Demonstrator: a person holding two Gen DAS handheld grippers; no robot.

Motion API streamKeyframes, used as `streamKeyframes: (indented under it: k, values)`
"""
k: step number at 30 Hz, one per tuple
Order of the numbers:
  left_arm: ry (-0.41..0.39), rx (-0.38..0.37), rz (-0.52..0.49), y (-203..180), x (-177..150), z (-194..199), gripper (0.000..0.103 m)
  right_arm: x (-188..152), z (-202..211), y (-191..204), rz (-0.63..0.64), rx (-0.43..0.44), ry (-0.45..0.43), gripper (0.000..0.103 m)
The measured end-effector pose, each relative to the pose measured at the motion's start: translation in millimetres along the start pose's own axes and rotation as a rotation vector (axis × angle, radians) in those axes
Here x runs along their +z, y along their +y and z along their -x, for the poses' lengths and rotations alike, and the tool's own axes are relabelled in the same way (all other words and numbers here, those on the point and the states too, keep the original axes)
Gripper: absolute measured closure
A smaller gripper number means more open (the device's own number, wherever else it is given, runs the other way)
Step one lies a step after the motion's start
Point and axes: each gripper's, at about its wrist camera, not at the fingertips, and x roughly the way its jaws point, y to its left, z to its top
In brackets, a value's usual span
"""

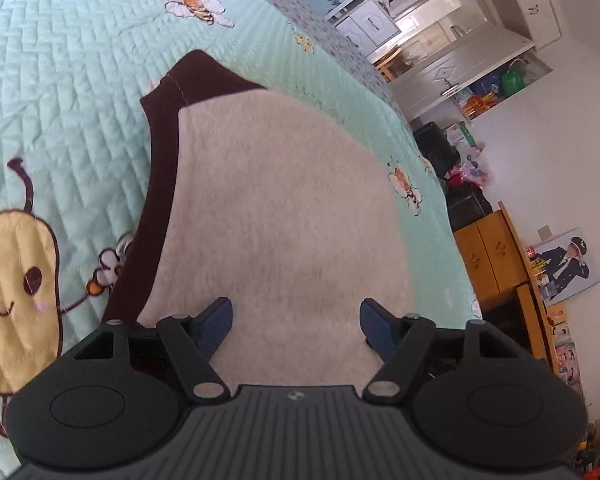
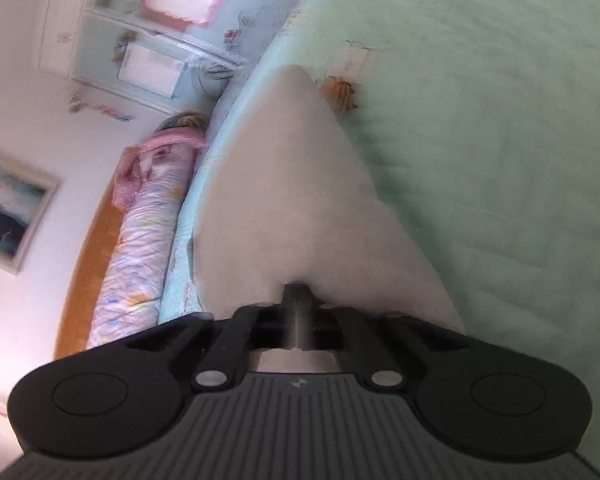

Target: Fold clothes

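On a bee-print bed point(image 1: 80, 80), a cream garment point(image 1: 284, 208) with a dark brown band fills the frame's centre. The left gripper point(image 1: 296, 326) hangs over it, jaws wide apart; the right gripper point(image 2: 296, 294) has jaws pinched on the cloth. It looks soft, light and limp, best taken at edges or corners. Its near edge is cut off, and the right view is blurred.

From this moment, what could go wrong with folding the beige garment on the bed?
1. Only the right gripper is shut on the beige garment; the left gripper is open above it, so a one-sided pull may skew the fold.
2. The right wrist view is blurred, suggesting fast motion; the fleece might slip out.
3. The dark brown trim lies on the quilted bedspread and may drag and bunch.
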Motion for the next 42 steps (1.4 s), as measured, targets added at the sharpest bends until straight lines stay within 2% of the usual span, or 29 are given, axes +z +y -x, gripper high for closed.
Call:
streamKeyframes:
  k: [1,2,3,4,6,8,11,12,13,15,17,18,21,22,26,28,29,30,31,32,33,36,39,42]
  values:
    - [0.006,0.010,-0.007,-2.6,2.7,1.0,0.030,1.5,2.2,3.2,0.003,0.001,0.001,0.099]
    - [0.009,0.021,-0.015,-5.6,5.2,2.5,0.030,2.1,7.3,13.9,0.034,-0.005,0.002,0.096]
    - [0.004,0.036,-0.023,-9.4,6.6,5.6,0.030,1.2,12.1,23.8,0.056,0.008,-0.009,0.080]
    - [-0.003,0.046,-0.026,-12.9,6.5,9.5,0.030,0.1,16.8,33.3,0.075,0.023,-0.021,0.061]
    - [-0.027,0.028,-0.032,-20.1,0.7,19.4,0.030,2.8,18.5,48.5,0.100,0.069,-0.040,0.043]
    - [-0.045,-0.007,-0.068,-26.5,-5.4,25.9,0.029,6.8,11.5,54.1,0.110,0.100,-0.038,0.043]
    - [0.019,0.026,-0.075,-22.5,-11.1,14.5,0.027,13.9,-4.3,51.3,0.137,0.040,-0.017,0.043]
    - [0.039,0.032,-0.067,-16.9,-13.9,9.9,0.028,16.3,-9.6,50.3,0.146,0.019,-0.010,0.048]
    - [0.059,0.038,-0.058,-11.4,-16.6,5.3,0.028,18.7,-15.0,49.2,0.156,-0.002,-0.003,0.066]
    - [0.074,0.042,-0.052,-8.9,-16.9,3.6,0.027,23.4,-25.6,47.1,0.174,-0.045,0.011,0.086]
    - [0.091,0.061,-0.054,-15.4,-12.2,7.2,0.027,25.9,-27.6,47.9,0.174,-0.073,0.028,0.086]
    - [0.088,0.070,-0.063,-20.2,-9.9,11.4,0.027,27.3,-22.7,51.4,0.154,-0.070,0.029,0.081]
    - [0.038,0.031,-0.073,-31.8,-1.7,25.8,0.027,34.2,-9.2,69.2,0.119,0.007,-0.030,0.049]
    - [0.021,0.023,-0.078,-35.5,1.6,28.1,0.027,38.0,-9.9,75.0,0.107,0.044,-0.040,0.044]
    - [0.026,0.014,-0.144,-56.5,8.4,17.7,0.027,56.8,-29.9,88.9,0.077,0.162,-0.038,0.038]
    - [0.075,0.000,-0.152,-57.4,4.1,1.3,0.022,65.5,-47.6,75.6,0.033,0.142,-0.018,0.035]
    - [0.119,0.009,-0.139,-53.0,0.3,-11.4,0.020,68.2,-57.4,66.1,0.031,0.069,0.003,0.035]
    - [0.169,0.037,-0.115,-45.1,-3.3,-25.6,0.020,70.6,-67.2,56.7,0.032,-0.010,0.024,0.045]
    - [0.198,0.065,-0.092,-37.2,-6.5,-35.6,0.022,71.9,-73.2,50.9,0.064,-0.057,0.041,0.059]
    - [0.192,0.065,-0.077,-32.4,-8.9,-37.3,0.022,73.5,-71.3,50.4,0.071,-0.047,0.045,0.061]
    - [0.172,0.052,-0.073,-31.8,-9.5,-33.6,0.021,75.1,-68.5,50.4,0.075,-0.030,0.048,0.058]
    - [0.141,0.031,-0.043,-34.0,-7.0,-18.6,0.021,81.2,-34.1,55.5,0.116,0.081,-0.009,0.032]
    - [0.107,-0.054,0.058,-28.8,-13.6,2.6,0.021,79.9,8.5,45.7,0.229,-0.008,-0.040,0.022]
    - [0.121,-0.157,0.152,-25.9,-31.3,14.0,0.021,67.8,29.3,18.8,0.245,-0.070,0.037,0.021]
